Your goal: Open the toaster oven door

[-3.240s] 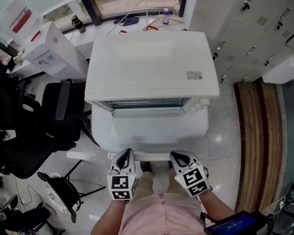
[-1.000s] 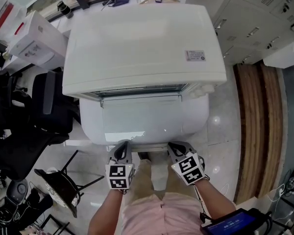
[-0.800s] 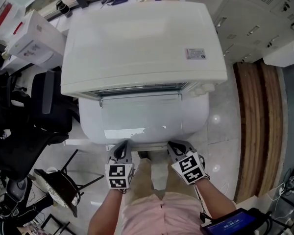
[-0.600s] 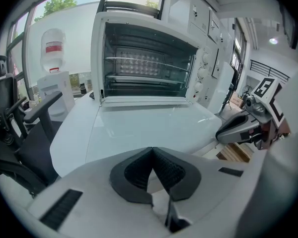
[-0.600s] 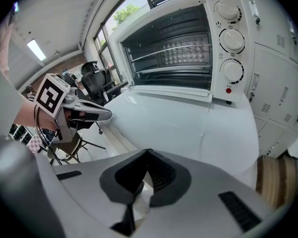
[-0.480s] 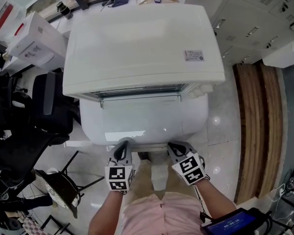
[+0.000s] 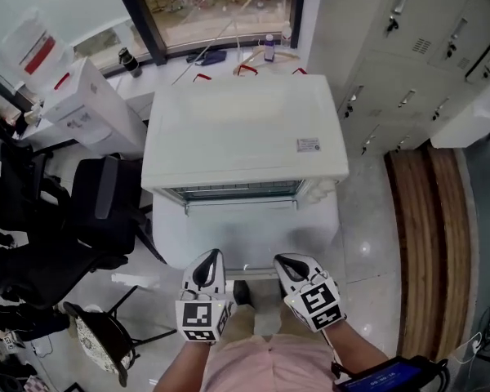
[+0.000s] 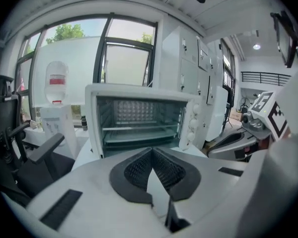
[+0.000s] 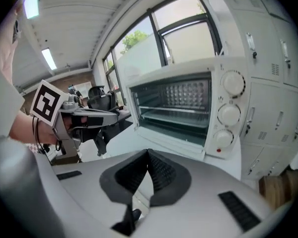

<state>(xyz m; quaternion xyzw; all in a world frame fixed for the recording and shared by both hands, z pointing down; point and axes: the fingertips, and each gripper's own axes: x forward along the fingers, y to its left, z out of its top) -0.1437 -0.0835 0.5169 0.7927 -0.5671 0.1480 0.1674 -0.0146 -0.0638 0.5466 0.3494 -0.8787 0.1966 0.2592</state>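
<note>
Toaster oven door (image 7: pixel 241 233), white and flat, dropped all the way down, sticking out from the front of the big white boxy toaster oven (image 7: pixel 245 133). Wide open mouth, with shiny wire racks (image 8: pixel 139 133) inside. Three round white knobs (image 9: pixel 229 114) in a row down the right side of the front.

Left gripper (image 7: pixel 211 256), grey with a black-and-white square marker cube, low in the head view, close to the door's near edge. Black ribbed pads (image 8: pixel 139 170) pressed together at the tips, with nothing between them. Right gripper (image 7: pixel 284 260), same look, just beside the left one, also close to that edge. Pads (image 9: pixel 161 172) tight together too, holding nothing. Both pointing at the oven.

Black office chair (image 7: pixel 98 194) off to the left of the oven. Tall grey lockers (image 7: pixel 408 55) on the right. White water cooler (image 7: pixel 82 96) by the window at the back left.
</note>
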